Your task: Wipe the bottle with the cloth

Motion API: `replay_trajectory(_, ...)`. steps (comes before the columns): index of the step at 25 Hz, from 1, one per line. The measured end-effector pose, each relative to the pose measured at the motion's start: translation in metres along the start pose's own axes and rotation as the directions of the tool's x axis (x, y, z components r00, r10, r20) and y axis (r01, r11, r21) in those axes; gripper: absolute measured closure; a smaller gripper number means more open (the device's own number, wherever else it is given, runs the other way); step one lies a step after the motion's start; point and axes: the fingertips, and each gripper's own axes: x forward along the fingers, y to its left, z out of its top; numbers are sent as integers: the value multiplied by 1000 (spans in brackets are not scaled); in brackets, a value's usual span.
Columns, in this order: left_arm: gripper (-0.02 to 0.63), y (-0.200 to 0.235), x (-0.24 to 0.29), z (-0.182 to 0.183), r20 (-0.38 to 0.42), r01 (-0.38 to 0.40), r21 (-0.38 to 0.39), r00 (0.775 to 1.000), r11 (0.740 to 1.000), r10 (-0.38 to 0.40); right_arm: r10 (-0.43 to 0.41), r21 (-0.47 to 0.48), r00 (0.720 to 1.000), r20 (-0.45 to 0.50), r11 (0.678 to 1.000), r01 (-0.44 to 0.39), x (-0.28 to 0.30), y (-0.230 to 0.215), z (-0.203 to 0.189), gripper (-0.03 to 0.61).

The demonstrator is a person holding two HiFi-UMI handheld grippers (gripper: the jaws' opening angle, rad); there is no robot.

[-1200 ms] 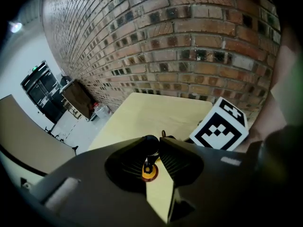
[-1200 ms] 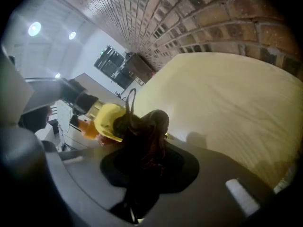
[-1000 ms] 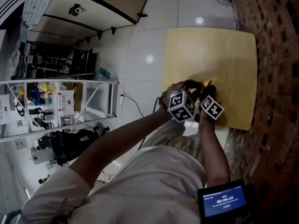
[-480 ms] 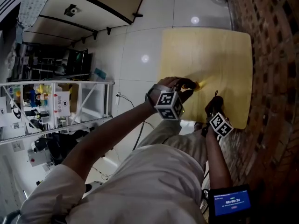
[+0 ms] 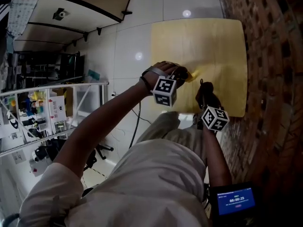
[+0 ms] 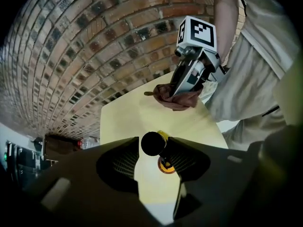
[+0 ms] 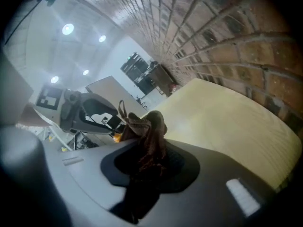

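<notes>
My left gripper (image 5: pixel 182 74), jaws just eased apart, points down over the upright bottle (image 6: pixel 153 144) standing ungripped between them (long axis along the jaws), while my right gripper (image 7: pixel 150 151), clamped on the cloth (image 7: pixel 151 126), hangs beyond, apart.

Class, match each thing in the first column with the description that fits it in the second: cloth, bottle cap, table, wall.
Things
1. cloth
2. bottle cap
3. table
4. wall

Descriptions
A. brick
B. black
C. brown, gripped in the right tool
D. pale yellow

Pairs: 1-C, 2-B, 3-D, 4-A
</notes>
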Motion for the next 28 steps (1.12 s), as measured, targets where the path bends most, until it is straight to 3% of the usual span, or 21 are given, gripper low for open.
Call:
replay_trajectory(2,430,0,4,0,-4,1,-12,1000,1000,-2,33,-51,999,0,998,-33,3,11,7,495)
replay_trajectory(5,431,0,8,0,-8,-2,-34,1000,999,1,48,-105,999,-7,993,-48,4,15,12,495)
replay_trajectory(9,431,0,11,-1,-29,-14,-67,999,998,12,28,-106,999,-15,994,-29,1,5,5,494)
replay_trajectory(13,433,6,12,-3,-65,-28,-198,998,980,15,10,-104,999,-34,994,-14,-2,0,-8,494)
replay_trajectory(20,434,22,8,7,-130,-62,-414,991,908,8,6,-141,995,-97,990,-20,2,2,-32,494)
replay_trajectory(22,436,25,7,9,-144,-67,-478,990,876,-3,18,-171,994,-112,985,-37,7,8,-37,495)
replay_trajectory(24,437,28,6,8,-158,-83,-545,988,834,-5,87,-223,990,-114,969,-110,15,29,-36,495)
replay_trajectory(28,440,30,6,12,-178,-100,-625,984,774,-16,225,-340,966,-126,905,-255,33,74,-29,494)
